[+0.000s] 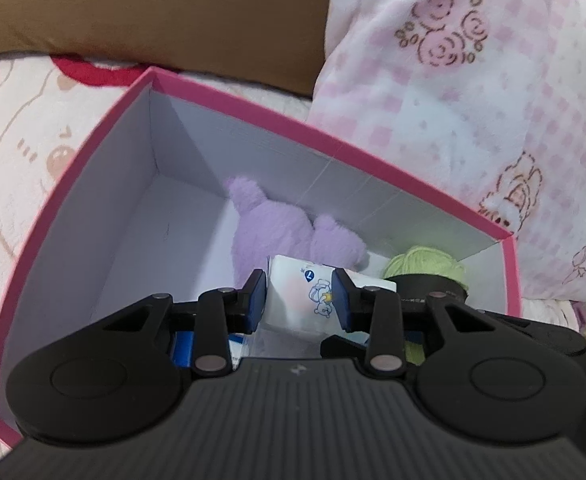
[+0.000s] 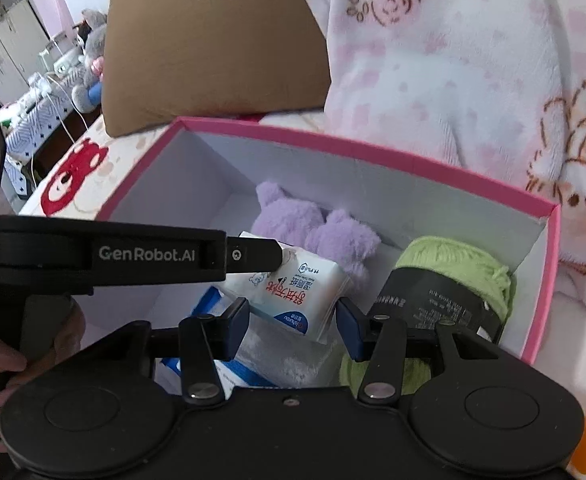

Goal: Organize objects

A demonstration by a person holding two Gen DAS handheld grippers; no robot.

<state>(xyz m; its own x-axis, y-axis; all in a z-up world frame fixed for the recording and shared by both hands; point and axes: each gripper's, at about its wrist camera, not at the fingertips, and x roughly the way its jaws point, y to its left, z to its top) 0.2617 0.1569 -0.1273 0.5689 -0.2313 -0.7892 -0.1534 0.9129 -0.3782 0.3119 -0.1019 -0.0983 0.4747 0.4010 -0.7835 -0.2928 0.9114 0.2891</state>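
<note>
Left gripper [image 1: 299,298] pinches the white printed wipes packet [image 1: 297,296] over the pink-rimmed cardboard box [image 1: 229,98], centre frame; right gripper [image 2: 293,326] gapes empty; purple plush [image 1: 269,224], green yarn [image 1: 425,264] already inside.

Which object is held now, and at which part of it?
The left gripper holds the white tissue pack by its two side faces, above the pink box. The right gripper seems to hold nothing.

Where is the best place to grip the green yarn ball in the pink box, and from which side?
Grip the yarn ball across its black paper band, coming from above. It lies on its side by the pink box wall, so other sides look blocked.
</note>
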